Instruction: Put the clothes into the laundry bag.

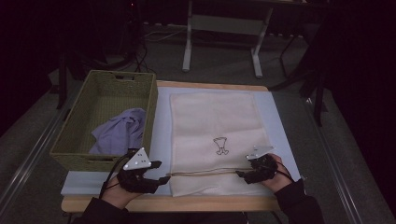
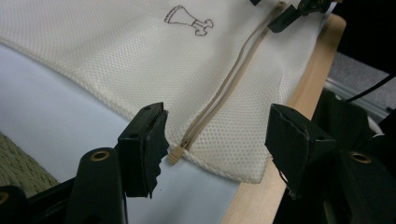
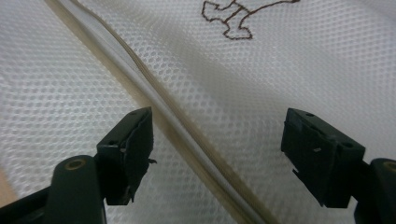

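Cream mesh bag (image 1: pixel 215 126), tan zipper (image 2: pixel 229 84)

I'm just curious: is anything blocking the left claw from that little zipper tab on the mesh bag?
Nothing visible. The left claw is open, and the zipper tab lies bare between its jaws at the bag's corner.

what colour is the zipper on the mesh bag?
Beige zipper on a cream mesh bag; clearest in the left gripper view.

We see a cream mesh laundry bag (image 1: pixel 212 126) of matt, finely perforated cloth, its beige zipper (image 2: pixel 231 79) smooth, our grippers' matt black plastic jaws, a woven green basket (image 1: pixel 79 133), a pale wooden table edge (image 2: pixel 299 93), soft lilac cloth (image 1: pixel 119 130).
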The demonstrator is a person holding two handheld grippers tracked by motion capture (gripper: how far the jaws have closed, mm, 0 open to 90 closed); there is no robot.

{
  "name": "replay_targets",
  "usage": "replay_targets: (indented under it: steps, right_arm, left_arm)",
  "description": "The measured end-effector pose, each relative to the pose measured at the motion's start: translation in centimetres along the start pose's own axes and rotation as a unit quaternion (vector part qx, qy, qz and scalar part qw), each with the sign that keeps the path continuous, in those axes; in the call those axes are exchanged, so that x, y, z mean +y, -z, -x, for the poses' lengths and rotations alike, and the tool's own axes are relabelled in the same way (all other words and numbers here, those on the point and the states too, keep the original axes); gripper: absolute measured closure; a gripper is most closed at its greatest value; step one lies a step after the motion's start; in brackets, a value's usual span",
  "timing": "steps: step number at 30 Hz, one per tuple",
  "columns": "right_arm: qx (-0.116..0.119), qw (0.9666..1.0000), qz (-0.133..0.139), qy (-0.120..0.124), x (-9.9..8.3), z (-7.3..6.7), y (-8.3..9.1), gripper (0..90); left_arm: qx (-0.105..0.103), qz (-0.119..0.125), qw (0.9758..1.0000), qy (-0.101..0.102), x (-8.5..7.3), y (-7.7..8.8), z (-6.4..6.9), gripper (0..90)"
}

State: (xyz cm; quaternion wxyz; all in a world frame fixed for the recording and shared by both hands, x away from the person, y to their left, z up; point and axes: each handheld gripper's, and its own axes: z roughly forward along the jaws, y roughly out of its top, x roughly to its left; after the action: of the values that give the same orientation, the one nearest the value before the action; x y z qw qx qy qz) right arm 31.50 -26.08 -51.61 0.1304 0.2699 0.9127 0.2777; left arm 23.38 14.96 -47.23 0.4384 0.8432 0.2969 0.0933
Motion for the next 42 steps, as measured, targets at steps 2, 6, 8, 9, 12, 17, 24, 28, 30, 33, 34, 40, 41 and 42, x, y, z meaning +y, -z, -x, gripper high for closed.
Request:
replay_targets:
  steps: [2, 6, 8, 9, 12, 17, 24, 28, 30, 33, 34, 40, 41, 42]
  right_arm:
    - [0.001, 1.0, -0.005, 0.005, 0.2, 0.0, -0.4, 29.8]
    - [0.002, 0.9998, -0.016, 0.011, 0.7, 0.0, -1.2, 35.8]
    - [0.003, 0.9998, -0.015, 0.01, 0.9, 0.2, -1.3, 40.3]
    - [0.004, 0.9998, -0.015, 0.009, 1.0, 0.3, -1.4, 43.1]
    - [0.002, 0.9996, -0.025, 0.013, 1.3, 0.4, -1.9, 51.3]
    - [-0.003, 0.9989, -0.033, 0.034, 2.1, 0.0, -2.1, 74.3]
    - [-0.006, 0.9992, -0.025, 0.032, 2.9, 0.2, -1.4, 84.9]
    - [-0.004, 0.9998, -0.011, 0.018, 3.4, 0.6, -0.5, 85.5]
    - [0.005, 1.0, -0.001, 0.005, 3.8, 0.9, 0.0, 85.6]
    - [0.009, 0.9997, 0.02, -0.006, 4.5, 1.4, 1.2, 85.9]
    - [0.009, 0.9996, 0.024, -0.008, 4.6, 1.5, 1.5, 86.1]
    - [0.008, 0.9985, 0.051, -0.021, 5.8, 2.1, 3.6, 86.3]
    - [0.008, 0.9983, 0.053, -0.021, 5.9, 2.1, 3.8, 86.3]
    - [0.004, 0.9981, 0.058, -0.021, 6.1, 2.2, 4.1, 86.3]
  left_arm:
    - [0.001, 0.0, 1.0, 0.0, 0.0, 0.0, 0.0, 37.8]
    - [0.001, 0.001, 1.0, 0.0, 0.0, -0.1, 0.0, 37.8]
    - [0.001, 0.0, 1.0, 0.0, -0.1, -0.1, 0.0, 37.8]
    - [0.001, 0.0, 1.0, 0.0, -0.1, -0.1, 0.0, 37.8]
    - [0.002, 0.0, 1.0, -0.002, -0.1, -0.1, 0.0, 37.8]
    - [0.001, -0.001, 1.0, -0.003, -0.1, -0.1, 0.0, 37.8]
    - [0.002, 0.007, 1.0, -0.006, 0.1, 0.5, 0.1, 37.8]
    - [0.005, 0.013, 0.9999, -0.008, 0.2, 0.9, 0.1, 36.2]
    - [0.001, 0.018, 0.9998, -0.012, 0.3, 1.3, 0.1, 35.9]
    - [-0.001, 0.024, 0.9996, -0.011, 0.4, 1.6, 0.1, 35.8]
    - [0.001, 0.024, 0.9996, -0.012, 0.5, 1.8, 0.1, 35.8]
    - [0.017, 0.033, 0.9991, -0.02, 1.3, 4.3, -0.8, 35.9]
    - [0.024, 0.038, 0.9988, -0.02, 1.5, 5.0, -1.2, 35.9]
    - [0.029, 0.043, 0.9984, -0.022, 1.7, 5.6, -1.5, 35.9]
